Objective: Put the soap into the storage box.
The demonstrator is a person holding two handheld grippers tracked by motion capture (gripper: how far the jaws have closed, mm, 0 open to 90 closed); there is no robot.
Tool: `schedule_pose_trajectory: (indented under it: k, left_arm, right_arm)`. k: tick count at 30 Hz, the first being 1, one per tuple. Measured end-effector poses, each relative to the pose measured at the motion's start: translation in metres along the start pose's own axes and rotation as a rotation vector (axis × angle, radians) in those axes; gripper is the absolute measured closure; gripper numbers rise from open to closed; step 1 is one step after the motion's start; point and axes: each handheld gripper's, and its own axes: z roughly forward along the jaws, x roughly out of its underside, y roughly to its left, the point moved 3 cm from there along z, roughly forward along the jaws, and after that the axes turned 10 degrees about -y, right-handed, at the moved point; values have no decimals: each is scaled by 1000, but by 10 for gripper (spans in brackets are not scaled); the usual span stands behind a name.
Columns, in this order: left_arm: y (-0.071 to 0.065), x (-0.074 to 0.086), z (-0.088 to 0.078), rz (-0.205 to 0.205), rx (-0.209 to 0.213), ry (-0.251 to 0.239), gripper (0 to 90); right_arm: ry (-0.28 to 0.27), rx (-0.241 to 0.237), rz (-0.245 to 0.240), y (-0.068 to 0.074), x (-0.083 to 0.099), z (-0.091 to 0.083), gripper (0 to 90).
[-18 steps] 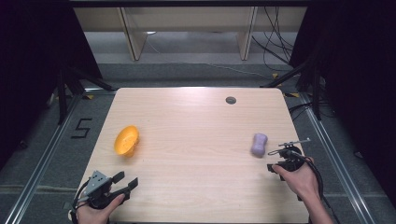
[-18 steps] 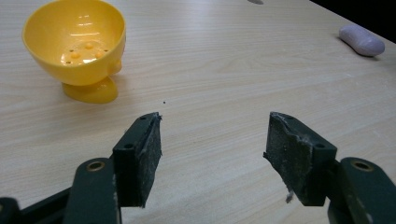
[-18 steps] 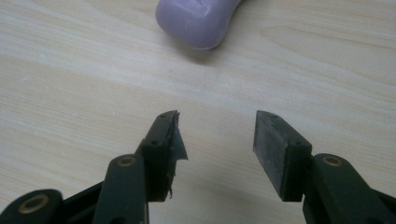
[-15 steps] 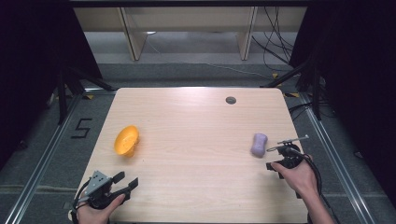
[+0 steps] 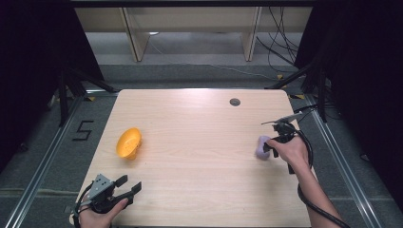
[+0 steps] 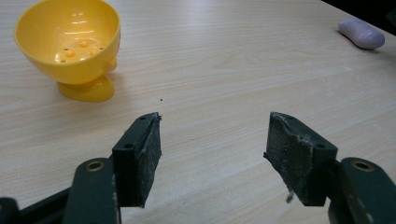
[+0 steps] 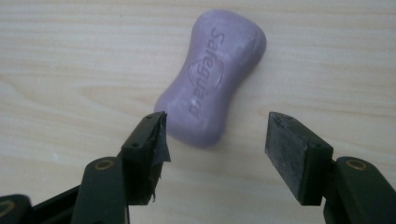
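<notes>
Looks like the grab step: right tool (image 7: 212,135) sits open right at the near end of the purple soap (image 7: 212,77) lying flat on the surface (image 5: 199,142), nothing pinched yet, so next it probably needs to straddle it and squeeze.

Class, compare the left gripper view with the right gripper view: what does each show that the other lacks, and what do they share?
Left gripper view alone: a yellow bowl on its foot, small holes in its bottom, beyond the open left gripper. Right gripper view alone: the embossed lettering on the purple soap bar, lying just ahead of the open right gripper. Shared: the soap bar and the wooden table.
</notes>
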Motion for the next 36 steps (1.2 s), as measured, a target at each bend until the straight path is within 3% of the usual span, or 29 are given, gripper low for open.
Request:
schedule_pose_trajectory:
  k: [1,3,5,6,7,8,9,10,11,12,13,15,22,23,24,25,26,35,36]
  left_arm:
    - [0,0,0,0,-2,1,348]
    - [0,0,-1,4,-5,2,346]
    - [0,0,-1,3,-4,2,344]
    - [0,0,0,0,-5,2,344]
    - [0,0,0,-2,-3,2,344]
    - [0,0,0,-2,-3,2,344]
    - [0,0,0,-4,-7,4,344]
    - [0,0,0,-5,-7,4,344]
    - [0,0,0,-4,-10,8,344]
    - [0,0,0,-4,-10,8,344]
    - [0,0,0,-11,-9,-1,343]
    - [1,1,0,-11,-7,-3,343]
    - [0,1,1,-13,-2,-5,342]
    - [0,1,1,-13,-2,-5,342]
    - [1,1,0,-7,0,-2,341]
    - [1,1,0,-9,0,-2,341]
    - [1,1,0,-10,-1,-2,341]
    - [1,1,0,-9,-4,7,340]
    - [1,1,1,-14,12,-4,340]
  right_arm:
    - [21,-1,32,2,-4,3,392]
    - [34,-15,50,1,-10,9,391]
    - [45,5,76,3,-15,14,391]
    - [59,13,120,6,-17,15,391]
    - [57,21,120,7,-18,18,391]
    - [58,21,72,3,-20,20,391]
    - [70,22,57,4,-21,21,391]
    - [86,34,97,8,-22,22,390]
    - [86,31,50,4,-24,24,388]
    - [86,31,50,4,-24,24,388]
    - [89,50,81,8,-26,30,385]
    - [97,56,92,8,-27,35,383]
    - [110,72,84,9,-27,43,377]
    - [124,80,150,15,-28,44,369]
    - [122,82,148,16,-28,45,369]
    - [118,78,91,12,-29,46,369]
    - [116,86,78,12,-29,48,370]
    - [149,96,43,11,-29,53,417]
    - [143,91,29,10,-29,54,448]
